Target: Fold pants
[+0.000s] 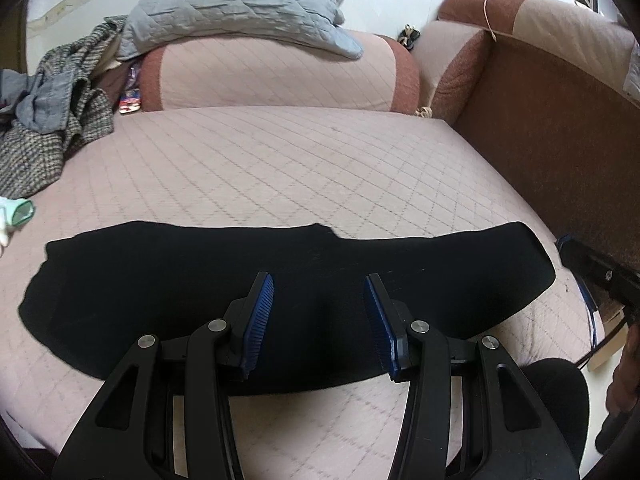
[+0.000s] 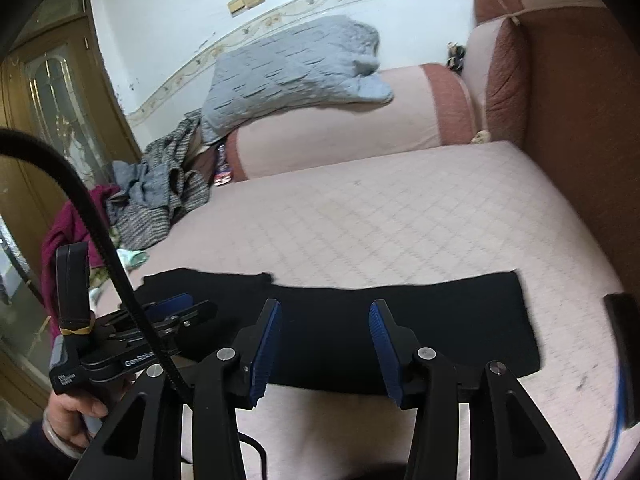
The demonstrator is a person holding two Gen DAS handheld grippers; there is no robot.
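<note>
- One quilted pink sofa seat [image 1: 280,168] is spreading out ahead of both tongs, with a brown-and-pink armrest [image 1: 256,76] standing at its far end and a brown backrest [image 2: 580,140] running along the right.
- One pair of black pants [image 1: 192,280] is lying flat across the near part of the seat as a long band, directly under and ahead of both sets of fingers; its left part looks doubled, with a stepped upper edge.
- A grey quilted blanket [image 2: 296,68] is resting on top of the armrest, well beyond the tongs.
- A heap of tweed and grey clothes [image 1: 52,120] is sitting far ahead to the left.
- The left gripper [image 1: 319,316] is hovering over the pants, pointing downward, its blue-padded fingers standing apart with nothing between them.
- The right gripper [image 2: 325,344] is likewise hanging above the pants, tilted down, jaws parted and empty.
- From the right wrist view, the person's left hand [image 2: 80,412] is wrapping the left tool's handle, a bangle showing at the wrist; white lettering on that tool is reading "GenRobo", with the rest cut off, and a smaller label beside it is too small to read.
</note>
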